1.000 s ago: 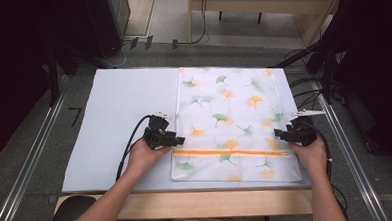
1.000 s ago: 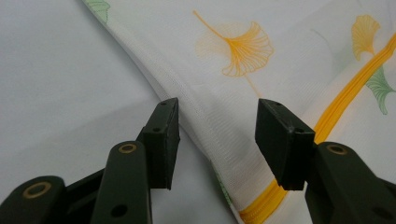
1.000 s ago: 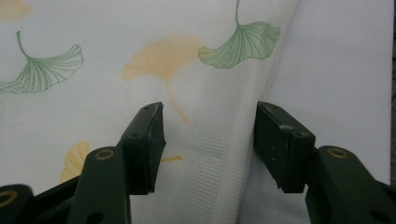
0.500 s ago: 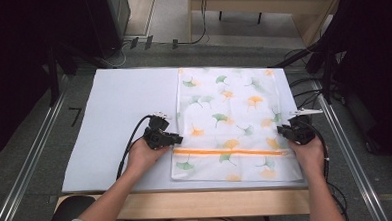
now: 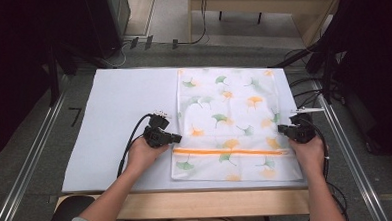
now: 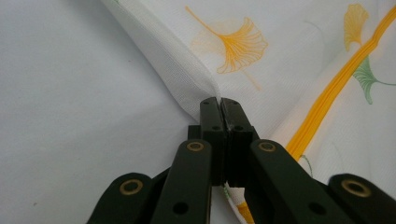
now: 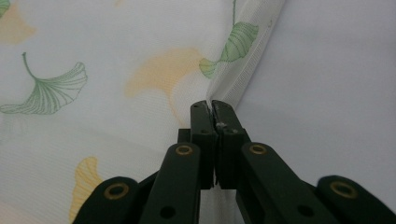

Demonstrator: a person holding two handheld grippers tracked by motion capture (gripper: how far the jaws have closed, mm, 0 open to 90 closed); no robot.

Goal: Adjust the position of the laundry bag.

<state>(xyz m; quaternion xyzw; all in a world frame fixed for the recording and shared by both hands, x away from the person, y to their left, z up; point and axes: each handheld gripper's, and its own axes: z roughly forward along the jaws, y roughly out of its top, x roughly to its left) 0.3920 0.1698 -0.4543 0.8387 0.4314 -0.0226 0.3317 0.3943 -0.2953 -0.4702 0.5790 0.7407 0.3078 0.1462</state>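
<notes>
A white mesh bag [image 5: 229, 120] printed with green and orange ginkgo leaves lies flat on the pale mat [image 5: 114, 119], with an orange zipper [image 5: 231, 151] running across near its front end. My left gripper [image 5: 175, 138] is shut on the bag's left edge [image 6: 187, 79], just above the zipper [image 6: 327, 93]. At the opposite side, my right gripper [image 5: 282, 129] is shut on the bag's right edge [image 7: 243, 60]. In both gripper views the jaws are pressed together with a lifted fold of mesh pinched between them.
The mat covers a table with metal rails [image 5: 31, 162] along both sides. Cables [image 5: 308, 93] lie at the right beyond the mat. A wooden table edge [image 5: 213, 202] runs along the front. Bare mat lies left of the bag.
Both hands have shifted slightly toward the front, keeping their hold on the bag's edges. The bag lies much as before.
</notes>
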